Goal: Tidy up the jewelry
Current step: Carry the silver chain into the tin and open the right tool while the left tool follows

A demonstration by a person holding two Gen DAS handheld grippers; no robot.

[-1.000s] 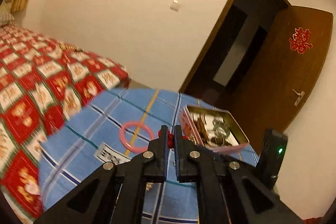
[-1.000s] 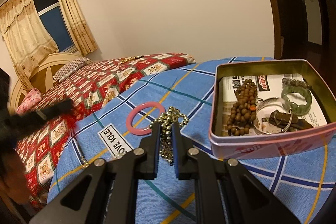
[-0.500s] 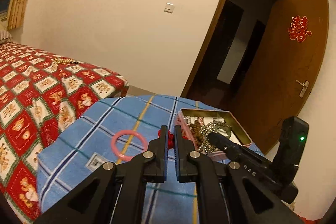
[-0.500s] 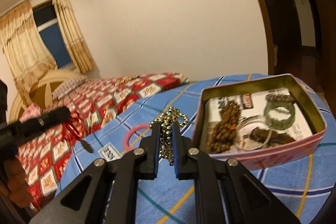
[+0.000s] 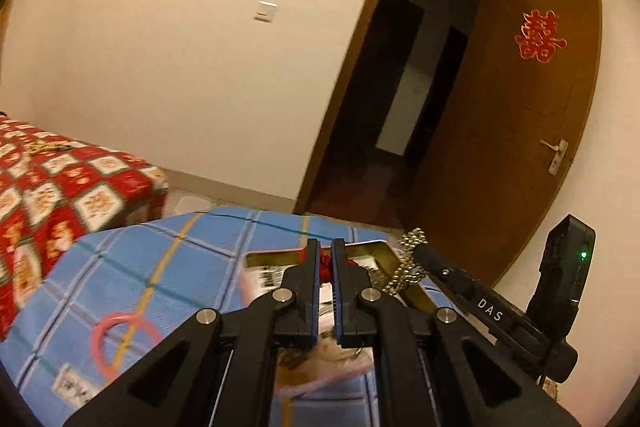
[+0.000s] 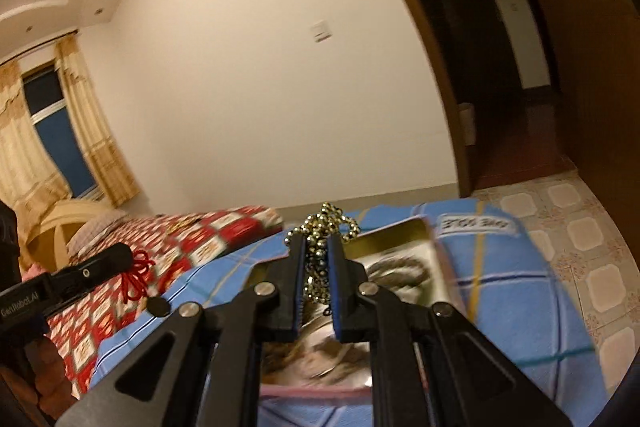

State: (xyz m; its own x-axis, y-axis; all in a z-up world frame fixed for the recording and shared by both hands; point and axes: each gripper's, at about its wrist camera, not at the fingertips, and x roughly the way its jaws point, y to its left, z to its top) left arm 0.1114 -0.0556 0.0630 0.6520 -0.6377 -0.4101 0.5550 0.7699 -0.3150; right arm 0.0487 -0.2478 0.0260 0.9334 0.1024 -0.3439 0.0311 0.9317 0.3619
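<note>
Both grippers loaded and parked over the open tin [image 6: 394, 239] on the blue checked cloth [image 5: 168, 259]. Right gripper [image 6: 316, 267] clamped on a bunched gold bead chain [image 6: 324, 223], loops spilling out above and below the pads. Left gripper [image 5: 325, 263] pinched tight on a knot of red cord [image 5: 326, 263]; from the right wrist view, red cord trailing down off the tip with a small dark disc hanging at the end, just over the cloth. Pink bangle [image 5: 120, 339] lying flat on the cloth, well apart from the tin, not yet dealt with.

Handling guess: chain looks light, totally limp, and slippery, so likely to pour out of the pads the moment they part and pile wherever it lands. Best held in the middle of the bunch, as now, so no long tail hooks on the tin rim. Cord soft and floppy, grippy enough, but the dangling disc probably swings. Bangle stiff and smooth; rim grip across one side looks like the only real option. Tin contents too blurred to sort out.
</note>
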